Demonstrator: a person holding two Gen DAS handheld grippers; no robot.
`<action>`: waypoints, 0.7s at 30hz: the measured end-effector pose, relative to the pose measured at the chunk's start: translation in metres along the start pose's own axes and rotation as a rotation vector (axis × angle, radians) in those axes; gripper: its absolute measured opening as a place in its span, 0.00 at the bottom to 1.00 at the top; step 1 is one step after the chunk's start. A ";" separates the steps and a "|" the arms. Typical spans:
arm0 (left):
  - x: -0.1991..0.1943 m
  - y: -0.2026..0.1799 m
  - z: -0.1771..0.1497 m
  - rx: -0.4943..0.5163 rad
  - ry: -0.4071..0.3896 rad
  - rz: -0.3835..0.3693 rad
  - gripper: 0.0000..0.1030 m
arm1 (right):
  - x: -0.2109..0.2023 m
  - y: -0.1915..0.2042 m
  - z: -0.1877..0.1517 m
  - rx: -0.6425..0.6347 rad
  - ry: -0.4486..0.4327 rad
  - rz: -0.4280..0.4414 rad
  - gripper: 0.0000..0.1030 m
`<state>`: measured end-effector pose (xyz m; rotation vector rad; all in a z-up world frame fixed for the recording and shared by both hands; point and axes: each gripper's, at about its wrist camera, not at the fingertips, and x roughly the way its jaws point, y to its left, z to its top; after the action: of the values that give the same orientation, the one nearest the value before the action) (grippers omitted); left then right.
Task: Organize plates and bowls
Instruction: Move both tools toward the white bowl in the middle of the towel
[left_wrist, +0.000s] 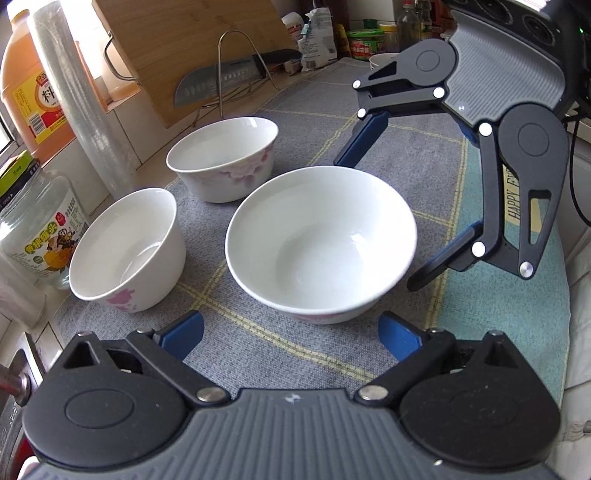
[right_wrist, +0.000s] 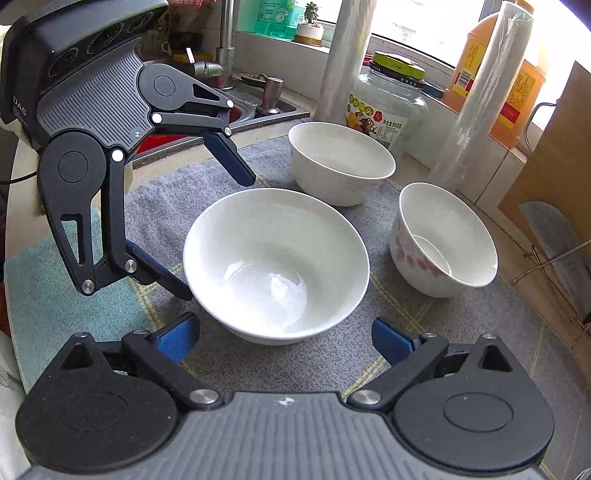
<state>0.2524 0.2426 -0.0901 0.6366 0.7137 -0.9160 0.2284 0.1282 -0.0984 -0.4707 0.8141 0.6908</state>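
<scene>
A wide white bowl (left_wrist: 321, 243) (right_wrist: 277, 262) stands upright on a grey mat (left_wrist: 280, 354). Two smaller, deeper white bowls with pink flowers stand behind it: one by the glass jar (left_wrist: 127, 247) (right_wrist: 341, 162), the other nearer the cutting board (left_wrist: 221, 158) (right_wrist: 443, 240). My left gripper (left_wrist: 291, 332) (right_wrist: 216, 234) is open and sits just short of the wide bowl's rim. My right gripper (right_wrist: 284, 330) (left_wrist: 380, 221) is open too, on the opposite side of that bowl. One finger of each reaches past each side of the bowl. No pad presses on it.
A glass jar (left_wrist: 40, 229), a roll of cling film (left_wrist: 81, 96) and an orange bottle (left_wrist: 33, 85) line the window side. A cutting board (left_wrist: 177, 40) and a knife (left_wrist: 229, 77) on a wire rack stand behind. A sink and tap (right_wrist: 258, 103) lie beyond the mat, and a teal cloth (right_wrist: 74, 306) lies beside it.
</scene>
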 end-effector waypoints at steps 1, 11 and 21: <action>0.000 0.001 0.001 0.012 -0.004 -0.010 0.96 | 0.000 -0.001 0.001 -0.005 0.001 0.003 0.98; 0.003 0.006 0.007 0.087 -0.025 -0.097 0.85 | -0.001 -0.002 0.007 -0.047 0.019 0.021 0.90; 0.003 0.007 0.009 0.156 -0.035 -0.138 0.80 | -0.002 -0.002 0.010 -0.066 0.028 0.040 0.86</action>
<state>0.2624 0.2375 -0.0852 0.7137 0.6656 -1.1155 0.2333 0.1324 -0.0908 -0.5257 0.8312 0.7506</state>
